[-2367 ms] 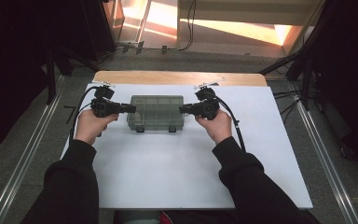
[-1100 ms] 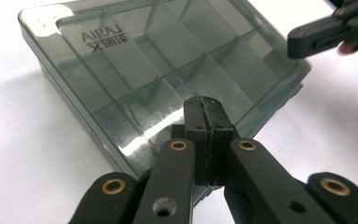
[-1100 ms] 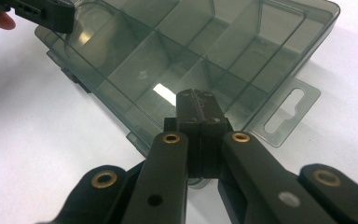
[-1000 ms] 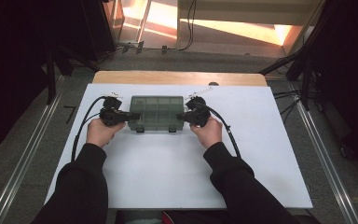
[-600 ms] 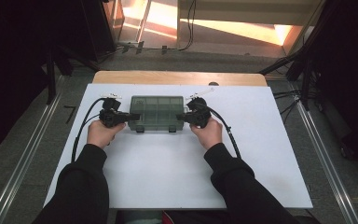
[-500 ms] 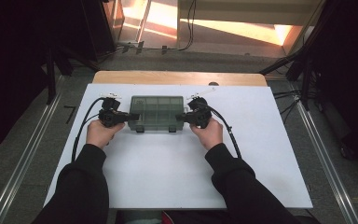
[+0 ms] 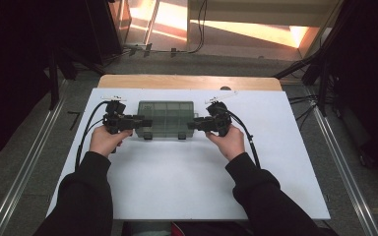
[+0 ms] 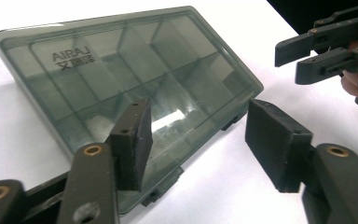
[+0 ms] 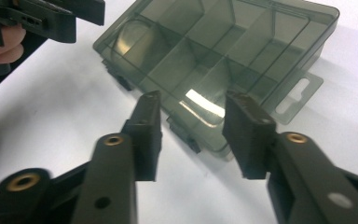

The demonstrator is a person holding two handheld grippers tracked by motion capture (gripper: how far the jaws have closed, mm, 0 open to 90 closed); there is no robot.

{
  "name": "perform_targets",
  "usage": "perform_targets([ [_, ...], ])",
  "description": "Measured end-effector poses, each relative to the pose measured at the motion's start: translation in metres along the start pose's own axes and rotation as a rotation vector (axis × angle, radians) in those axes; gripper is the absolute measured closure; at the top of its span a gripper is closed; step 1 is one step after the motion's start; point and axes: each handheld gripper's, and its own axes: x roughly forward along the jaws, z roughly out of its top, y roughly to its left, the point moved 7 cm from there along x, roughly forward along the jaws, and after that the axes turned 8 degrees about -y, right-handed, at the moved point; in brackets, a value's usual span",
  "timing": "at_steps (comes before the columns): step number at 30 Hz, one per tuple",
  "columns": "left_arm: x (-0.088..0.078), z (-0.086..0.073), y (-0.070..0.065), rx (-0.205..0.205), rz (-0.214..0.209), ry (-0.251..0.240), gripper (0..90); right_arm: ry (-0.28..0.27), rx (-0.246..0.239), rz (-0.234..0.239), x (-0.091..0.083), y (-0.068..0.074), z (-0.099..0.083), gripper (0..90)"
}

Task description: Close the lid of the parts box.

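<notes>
The left gripper (image 7: 139, 121) sits at the left end of the smoky clear compartment box (image 7: 167, 118), its jaws having just been opening and now standing apart; in the left gripper view one pad overlaps the box's near corner, though whether it touches cannot be told, and the other stands clear of it. The right gripper (image 7: 195, 125) is at the box's right end, its jaws likewise just opened, spread with the box's corner ahead of them and nothing pinched. The box lies flat, lid shut, on the white table (image 7: 187, 182), towards its far side between the two hands.
</notes>
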Motion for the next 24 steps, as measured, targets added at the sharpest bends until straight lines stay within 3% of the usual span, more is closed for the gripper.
perform_targets([
  [4,0.002,0.001,-0.007,0.004,-0.008,-0.002,36.8,-0.019,-0.006,0.012,-0.009,0.0,-0.001,44.1],
  [9,0.008,-0.001,-0.02,0.038,-0.02,0.017,30.9,-0.034,-0.03,0.011,-0.018,0.001,-0.003,36.0],
  [15,0.014,-0.004,-0.036,0.091,-0.026,0.043,30.4,-0.034,-0.061,0.01,-0.025,0.006,-0.013,33.4],
  [18,0.015,-0.005,-0.044,0.084,-0.051,0.038,26.2,-0.036,-0.069,0.015,-0.03,0.007,-0.017,31.8],
  [21,0.016,-0.007,-0.051,0.106,-0.05,0.041,26.3,-0.037,-0.072,0.031,-0.033,0.009,-0.022,27.9],
  [24,0.016,-0.01,-0.058,0.119,-0.051,0.034,26.3,-0.025,-0.102,0.004,-0.035,0.009,-0.027,27.4],
])
